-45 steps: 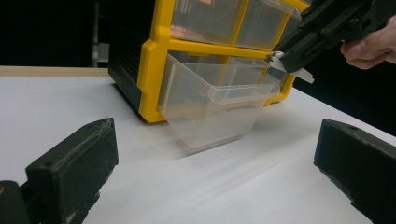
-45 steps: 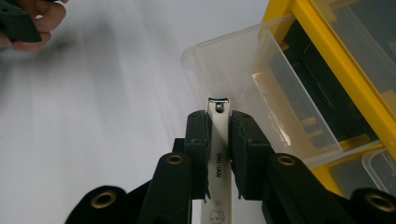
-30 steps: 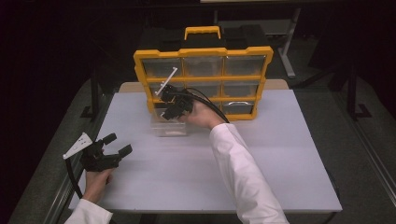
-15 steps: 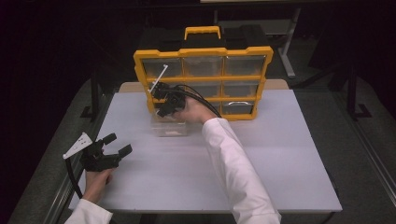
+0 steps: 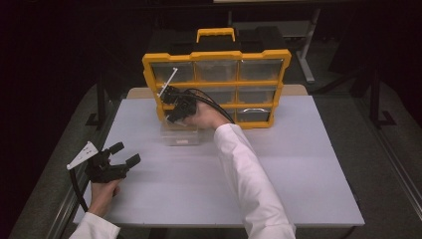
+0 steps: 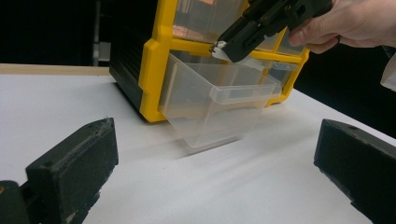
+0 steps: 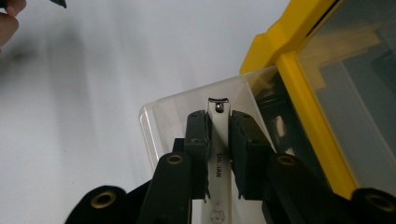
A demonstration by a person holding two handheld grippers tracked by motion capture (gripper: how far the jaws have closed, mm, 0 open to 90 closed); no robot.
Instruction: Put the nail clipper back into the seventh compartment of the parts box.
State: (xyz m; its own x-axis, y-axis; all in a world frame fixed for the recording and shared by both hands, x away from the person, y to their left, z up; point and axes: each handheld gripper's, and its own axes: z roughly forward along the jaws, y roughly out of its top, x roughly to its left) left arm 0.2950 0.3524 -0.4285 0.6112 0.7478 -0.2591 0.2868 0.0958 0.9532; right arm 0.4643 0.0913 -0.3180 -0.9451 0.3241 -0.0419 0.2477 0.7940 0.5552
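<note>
Pinching the nail clipper in my right hand-held gripper, I should lower it squarely into the clear drawer before letting go.

The organizer frame is glossy yellow plastic with clear plastic fronts. The pulled-out drawer is smooth, see-through plastic. The nail clipper looks like polished metal with printed lettering. The right gripper has matt black plastic jaws with brass-coloured rivets. The surface is smooth, matt white. The sleeve is white cloth.
</note>
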